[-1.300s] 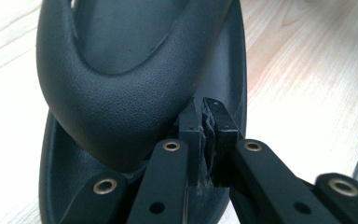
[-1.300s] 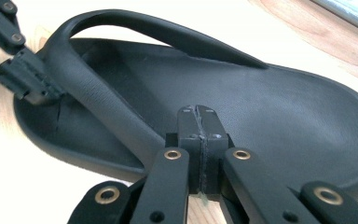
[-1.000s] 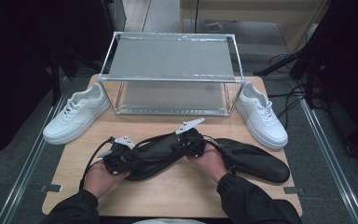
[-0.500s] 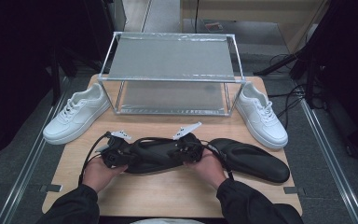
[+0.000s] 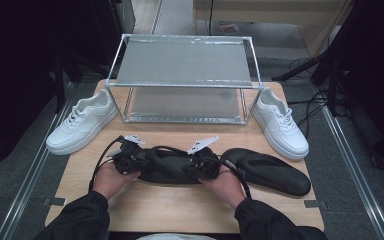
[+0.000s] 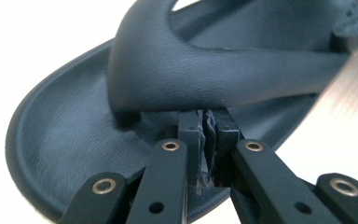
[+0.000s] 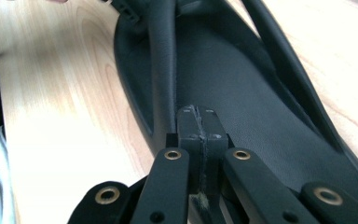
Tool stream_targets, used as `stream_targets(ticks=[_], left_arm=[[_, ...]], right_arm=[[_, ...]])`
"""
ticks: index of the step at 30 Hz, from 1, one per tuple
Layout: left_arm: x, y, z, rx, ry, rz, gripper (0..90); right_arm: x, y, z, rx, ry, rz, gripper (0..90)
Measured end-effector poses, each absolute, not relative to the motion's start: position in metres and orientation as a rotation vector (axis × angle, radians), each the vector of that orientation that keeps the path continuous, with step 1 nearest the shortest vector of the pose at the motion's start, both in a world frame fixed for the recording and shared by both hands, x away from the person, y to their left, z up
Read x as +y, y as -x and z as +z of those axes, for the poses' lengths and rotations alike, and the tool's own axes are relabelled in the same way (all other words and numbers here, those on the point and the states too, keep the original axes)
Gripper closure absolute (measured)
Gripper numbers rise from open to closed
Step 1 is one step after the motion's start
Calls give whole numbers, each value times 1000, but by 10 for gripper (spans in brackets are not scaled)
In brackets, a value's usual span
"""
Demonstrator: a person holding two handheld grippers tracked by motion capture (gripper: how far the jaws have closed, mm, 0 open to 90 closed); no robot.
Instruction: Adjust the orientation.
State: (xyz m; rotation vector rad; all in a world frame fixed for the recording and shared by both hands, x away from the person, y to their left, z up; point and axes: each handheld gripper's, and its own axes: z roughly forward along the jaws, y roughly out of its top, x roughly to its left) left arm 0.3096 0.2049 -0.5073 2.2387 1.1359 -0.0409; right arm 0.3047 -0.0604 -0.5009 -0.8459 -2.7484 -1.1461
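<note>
A black flip-flop sandal (image 5: 167,171) lies across the front middle of the wooden table (image 5: 180,212), between my two hands. My left gripper (image 5: 139,161) is at its left end. In the left gripper view the left gripper (image 6: 208,127) is shut on the rim of the black sandal (image 6: 74,130), just below the broad strap (image 6: 205,74). My right gripper (image 5: 196,168) is at the sandal's right end. The right gripper (image 7: 200,122) has its pads pressed together against the black sandal (image 7: 247,84) beside a strap, with nothing visible between them.
A second black sandal (image 5: 267,171) lies to the right. White sneakers stand at the left (image 5: 82,122) and at the right (image 5: 280,122) of a metal-framed rack (image 5: 185,62) at the back of the table. Cables trail from both grippers.
The left hand has moved away from the table's front edge with its end of the sandal. The sandal has swung from slanted to level with that edge.
</note>
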Motion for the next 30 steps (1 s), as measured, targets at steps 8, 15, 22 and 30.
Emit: stream_targets(ticks=[8,15,22,30], left_arm=[[201,-316,-508,1133,-2261,-29,857],[202,-324,-509,1134,-2257,8,859],[206,-339,-515,1152,-2224,-31,868],[196,-352,-515,1137,-2237,1,867]], right_arm=[[-59,-297,-501,-2752,852,-1138,900],[-49,-289,-501,-2749,810,-1140,900],[-40,-286,-501,-2763,776,-1130,900],[-34,-287,-504,-2728,791,-1166,900]])
